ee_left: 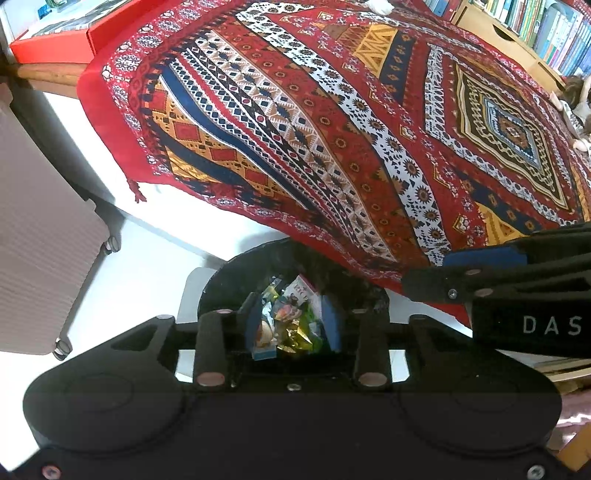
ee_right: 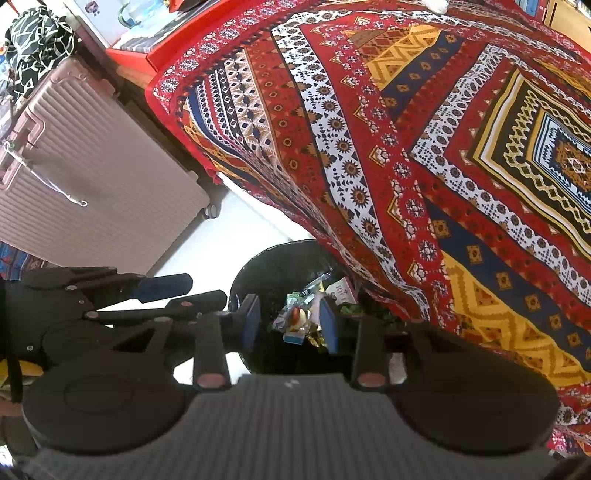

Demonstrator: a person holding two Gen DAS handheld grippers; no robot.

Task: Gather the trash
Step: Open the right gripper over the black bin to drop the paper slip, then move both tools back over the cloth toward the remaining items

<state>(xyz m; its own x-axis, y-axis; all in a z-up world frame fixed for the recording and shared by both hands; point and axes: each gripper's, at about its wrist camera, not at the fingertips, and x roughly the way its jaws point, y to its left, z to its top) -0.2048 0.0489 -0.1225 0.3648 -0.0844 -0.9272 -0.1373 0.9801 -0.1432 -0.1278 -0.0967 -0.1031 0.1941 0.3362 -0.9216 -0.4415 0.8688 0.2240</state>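
Observation:
A black-lined trash bin (ee_left: 221, 280) stands on the white floor, half under the hanging edge of a patterned red cloth. Inside it lie several wrappers and small packs (ee_left: 299, 295), gold, green and white. My left gripper (ee_left: 293, 325) hovers over the bin mouth, open, with nothing between its blue pads (ee_left: 253, 321). The right wrist view shows the same bin (ee_right: 251, 273) and wrappers (ee_right: 297, 315) below my right gripper (ee_right: 290, 321), which is also open and holds nothing. Each gripper shows in the other's view: the right one (ee_left: 480, 273), the left one (ee_right: 166, 291).
The red patterned cloth (ee_left: 332, 129) drapes a table, hanging close over the bin's far side. A pink ribbed suitcase (ee_right: 92, 173) on wheels stands to the left. A red box (ee_left: 55, 40) sits at the table's far left, and bookshelves (ee_left: 535, 29) at the far right.

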